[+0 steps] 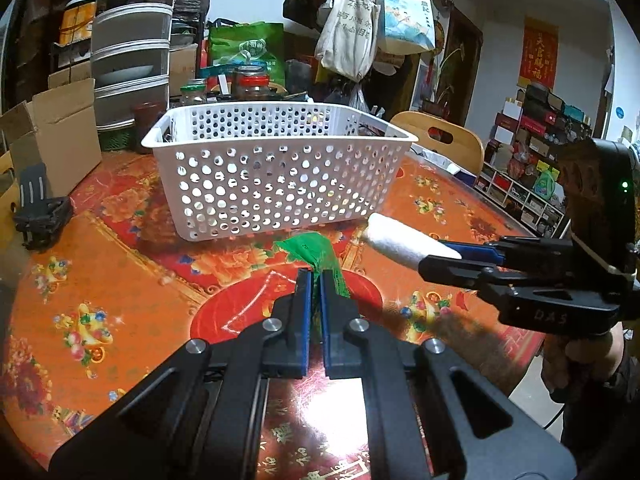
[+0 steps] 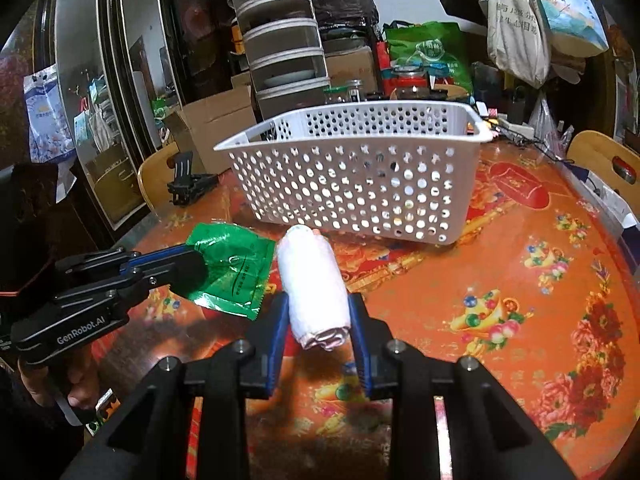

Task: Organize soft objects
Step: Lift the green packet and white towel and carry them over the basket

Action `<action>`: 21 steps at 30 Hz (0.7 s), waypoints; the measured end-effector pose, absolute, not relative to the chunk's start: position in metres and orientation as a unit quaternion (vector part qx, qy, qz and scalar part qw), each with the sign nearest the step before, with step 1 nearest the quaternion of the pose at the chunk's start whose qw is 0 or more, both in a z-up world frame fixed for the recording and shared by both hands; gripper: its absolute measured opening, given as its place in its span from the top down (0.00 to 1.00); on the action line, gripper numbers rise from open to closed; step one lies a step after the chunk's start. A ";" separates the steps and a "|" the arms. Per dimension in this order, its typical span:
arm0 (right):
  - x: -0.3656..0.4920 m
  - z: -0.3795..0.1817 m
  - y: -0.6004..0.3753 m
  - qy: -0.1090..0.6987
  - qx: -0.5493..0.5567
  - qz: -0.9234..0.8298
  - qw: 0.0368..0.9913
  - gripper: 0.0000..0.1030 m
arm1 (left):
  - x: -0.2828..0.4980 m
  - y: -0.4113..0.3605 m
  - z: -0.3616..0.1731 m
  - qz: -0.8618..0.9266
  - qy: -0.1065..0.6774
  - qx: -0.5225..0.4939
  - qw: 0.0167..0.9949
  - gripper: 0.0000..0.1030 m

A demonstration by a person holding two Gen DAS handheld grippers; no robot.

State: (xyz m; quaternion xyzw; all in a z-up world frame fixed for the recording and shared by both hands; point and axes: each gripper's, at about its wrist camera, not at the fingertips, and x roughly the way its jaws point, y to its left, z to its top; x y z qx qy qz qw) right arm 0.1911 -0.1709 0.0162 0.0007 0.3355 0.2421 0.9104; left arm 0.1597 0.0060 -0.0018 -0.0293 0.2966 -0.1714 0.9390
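You work at a round table [image 1: 120, 300] covered with an orange-red flowered cloth, in a crowded room with hanging tote bags [image 1: 348, 32]. "GenRobot.AI" is written on your left gripper [image 2: 192, 268], which is closed on a flat green foil packet [image 2: 236, 268]. Your right gripper [image 2: 320, 320] is partly closed around a white rolled cloth [image 2: 314, 280]. Both are held above the table, just before the white perforated plastic basket [image 2: 360, 184]; what it contains cannot be seen.
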 end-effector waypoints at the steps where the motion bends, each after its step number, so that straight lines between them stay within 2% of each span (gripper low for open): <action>1: 0.190 0.018 -0.171 0.333 0.000 0.242 0.911 0.72 | 0.159 0.007 0.000 -0.171 0.295 -0.030 0.940 0.96; 21: 0.196 0.068 -0.178 0.289 -0.008 0.224 0.931 0.73 | 0.161 0.026 0.061 -0.142 0.245 -0.038 0.958 0.96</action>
